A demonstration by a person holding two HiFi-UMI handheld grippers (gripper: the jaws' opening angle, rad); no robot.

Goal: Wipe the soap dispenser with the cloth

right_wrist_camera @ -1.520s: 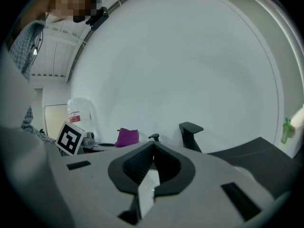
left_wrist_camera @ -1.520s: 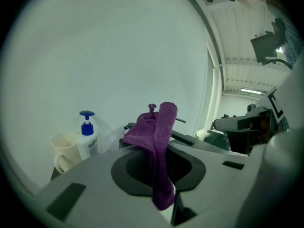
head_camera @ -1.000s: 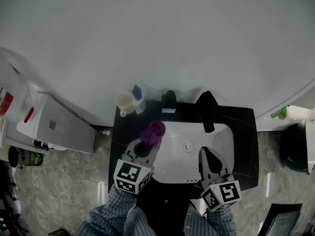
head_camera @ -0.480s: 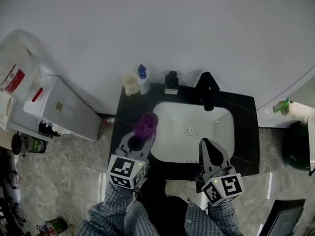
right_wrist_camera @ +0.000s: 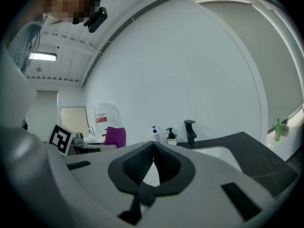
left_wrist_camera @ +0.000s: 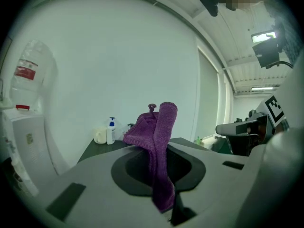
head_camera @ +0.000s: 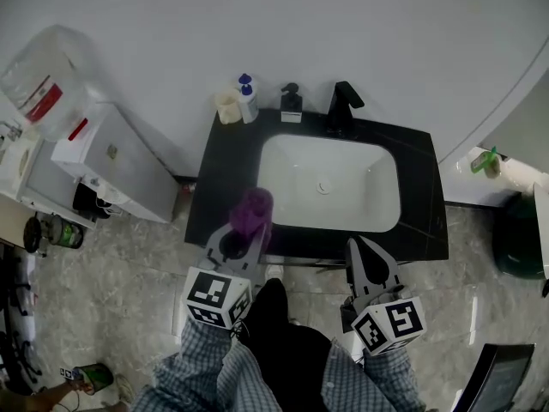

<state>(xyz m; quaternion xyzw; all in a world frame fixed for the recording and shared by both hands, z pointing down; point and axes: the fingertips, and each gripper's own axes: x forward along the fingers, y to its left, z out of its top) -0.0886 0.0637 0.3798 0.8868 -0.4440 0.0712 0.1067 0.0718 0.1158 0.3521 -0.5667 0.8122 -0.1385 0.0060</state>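
The black soap dispenser (head_camera: pixel 292 102) stands at the back rim of the black counter (head_camera: pixel 425 221), left of the black faucet (head_camera: pixel 342 106). My left gripper (head_camera: pixel 247 228) is shut on a purple cloth (head_camera: pixel 255 209) at the counter's front left edge, far from the dispenser. In the left gripper view the cloth (left_wrist_camera: pixel 160 151) hangs bunched between the jaws of that gripper (left_wrist_camera: pixel 159 129). My right gripper (head_camera: pixel 356 247) is shut and holds nothing, just off the counter's front edge. The right gripper view shows its closed tips (right_wrist_camera: pixel 154 145) and the dispenser (right_wrist_camera: pixel 171 135) far ahead.
A blue-capped pump bottle (head_camera: pixel 247 98) and a cream cup (head_camera: pixel 226 104) stand left of the dispenser. The white basin (head_camera: pixel 330 183) fills the counter's middle. A white water dispenser (head_camera: pixel 107 166) stands at the left, a dark green bin (head_camera: pixel 515 247) at the right.
The person has stepped back from the sink. Both grippers now sit at the counter's front edge rather than over the basin. The cloth stays in the left gripper.
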